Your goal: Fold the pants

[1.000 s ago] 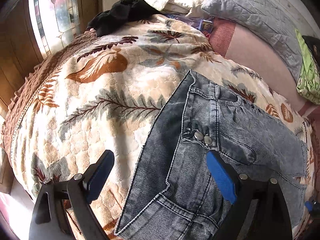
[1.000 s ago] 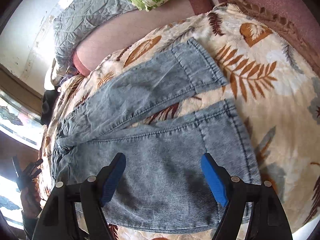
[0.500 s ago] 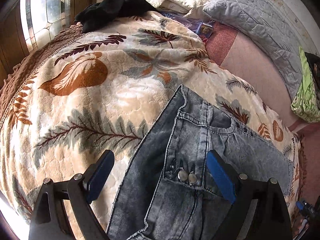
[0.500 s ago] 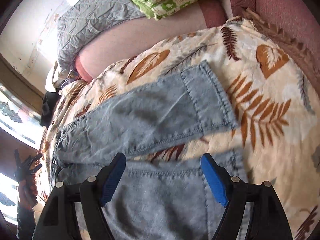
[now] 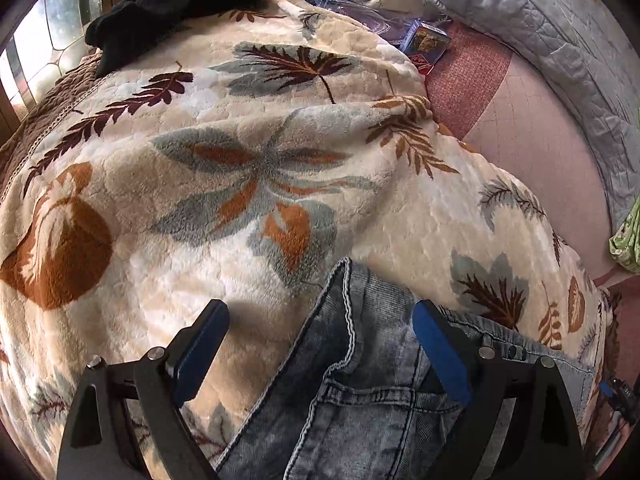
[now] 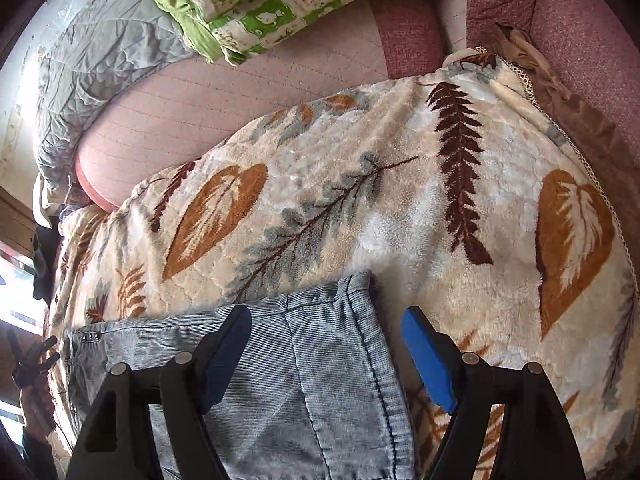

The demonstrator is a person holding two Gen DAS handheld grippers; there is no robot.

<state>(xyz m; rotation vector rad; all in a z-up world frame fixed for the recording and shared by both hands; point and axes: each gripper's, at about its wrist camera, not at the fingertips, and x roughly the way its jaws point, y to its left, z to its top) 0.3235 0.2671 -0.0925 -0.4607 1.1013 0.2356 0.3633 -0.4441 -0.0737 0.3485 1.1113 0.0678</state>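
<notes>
Left wrist view
Your left claw (image 5: 316,344): spread wide, both blue pads bare, holding nothing; it hovers over the waist end of the pants.
Pants (image 5: 360,392): grey-blue washed denim lying on the blanket at the bottom of the view; a stitched waistband corner points up between your pads, with a pocket seam below it and small metal studs beside the right pad.
Blanket (image 5: 240,184): cream plush with rust, grey and maroon leaves, covering the bed.
Black garment (image 5: 168,4): bunched at the far edge of the blanket, by the window.
Small box (image 5: 426,42): blue and red printed carton past the blanket's far edge; its lettering is too small for you to read.
Grey quilt (image 5: 540,40): heaped along the far right.

Right wrist view
Your right claw (image 6: 326,354): also wide apart and gripping nothing; the left pad sits over denim, the right pad over bare blanket just beside the hem.
Pants (image 6: 320,360): one leg end with its stitched hem lies flat under you, the corner of the hem between your pads; studs show far left.
Green bedding (image 6: 272,0): folded, green and cream squares with small animal prints, no legible words, resting on the pink mattress cover (image 6: 200,112).
</notes>
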